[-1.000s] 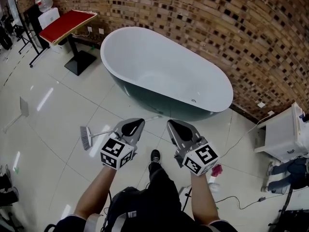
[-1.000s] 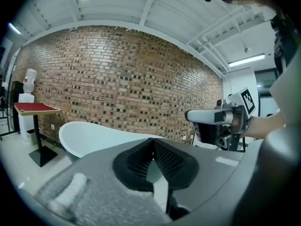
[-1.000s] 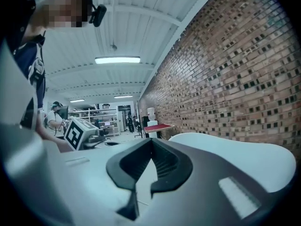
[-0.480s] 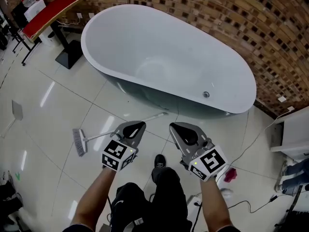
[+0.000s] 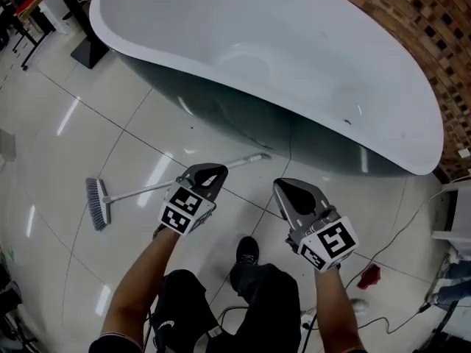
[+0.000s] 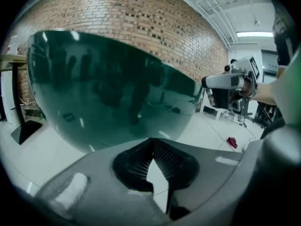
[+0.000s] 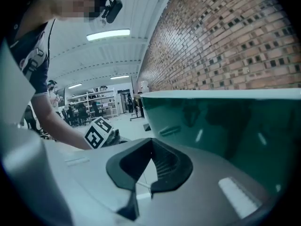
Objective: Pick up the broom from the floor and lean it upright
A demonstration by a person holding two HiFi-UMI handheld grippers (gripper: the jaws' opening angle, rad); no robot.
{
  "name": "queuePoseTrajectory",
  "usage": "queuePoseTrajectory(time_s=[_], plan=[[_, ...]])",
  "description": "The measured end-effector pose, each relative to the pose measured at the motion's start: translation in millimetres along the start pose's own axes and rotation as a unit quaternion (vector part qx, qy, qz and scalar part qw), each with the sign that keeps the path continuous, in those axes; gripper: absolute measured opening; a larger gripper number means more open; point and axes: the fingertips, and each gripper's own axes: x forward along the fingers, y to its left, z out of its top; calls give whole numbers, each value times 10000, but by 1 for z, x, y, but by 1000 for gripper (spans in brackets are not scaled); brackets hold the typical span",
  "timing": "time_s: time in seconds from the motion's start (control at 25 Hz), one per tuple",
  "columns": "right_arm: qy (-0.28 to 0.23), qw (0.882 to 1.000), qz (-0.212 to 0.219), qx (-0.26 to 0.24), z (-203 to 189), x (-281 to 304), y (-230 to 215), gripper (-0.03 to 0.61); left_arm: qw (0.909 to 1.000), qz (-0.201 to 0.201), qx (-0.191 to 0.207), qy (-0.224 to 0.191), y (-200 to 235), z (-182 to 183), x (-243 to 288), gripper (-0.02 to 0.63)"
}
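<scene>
The broom lies flat on the white tiled floor. Its grey brush head [image 5: 96, 204] is at the left, and its pale handle [image 5: 140, 190] runs right to a tip near the tub [image 5: 257, 157]. My left gripper [image 5: 209, 173] hovers over the handle's right part, shut and empty. My right gripper [image 5: 297, 191] is beside it, further right and past the handle's tip, also shut and empty. In the left gripper view, the closed jaws [image 6: 151, 142] face the tub's dark green wall [image 6: 113, 88]. In the right gripper view, the jaws [image 7: 151, 144] also point at that wall [image 7: 225, 126].
A big white-and-green bathtub [image 5: 243, 109] fills the far side, with a brick wall [image 5: 441, 20] behind it. A black stand base [image 5: 90, 50] is at the far left. A red rag [image 5: 370, 276] and a cable [image 5: 397, 230] lie at the right. The person's shoe [image 5: 248, 250] is between the arms.
The head and both grippers have sunk toward the floor and closer to the tub. The broom and tub look larger. Both grippers have stayed shut, and the broom has not moved.
</scene>
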Motion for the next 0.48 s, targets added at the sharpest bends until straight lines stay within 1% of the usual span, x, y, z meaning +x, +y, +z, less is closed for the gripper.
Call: queuePoseTrajectory(time_s=[0.12, 0.24, 0.28, 0.36, 0.48], plan=[[145, 9999, 2, 90, -53, 18, -16, 3, 9996, -186, -100, 209, 13, -58, 48, 3], [255, 9996, 44, 130, -94, 32, -28, 3, 9983, -273, -196, 476, 29, -113, 93, 3], [288, 9995, 68, 113, -105, 36, -31, 3, 9978, -290, -222, 553, 33, -128, 106, 6], [331, 9994, 107, 71, -123, 42, -37, 3, 9965, -349, -241, 724, 39, -156, 131, 48], [347, 9993, 139, 25, -141, 49, -45, 3, 9942, -384, -133, 1001, 50, -192, 162, 63]])
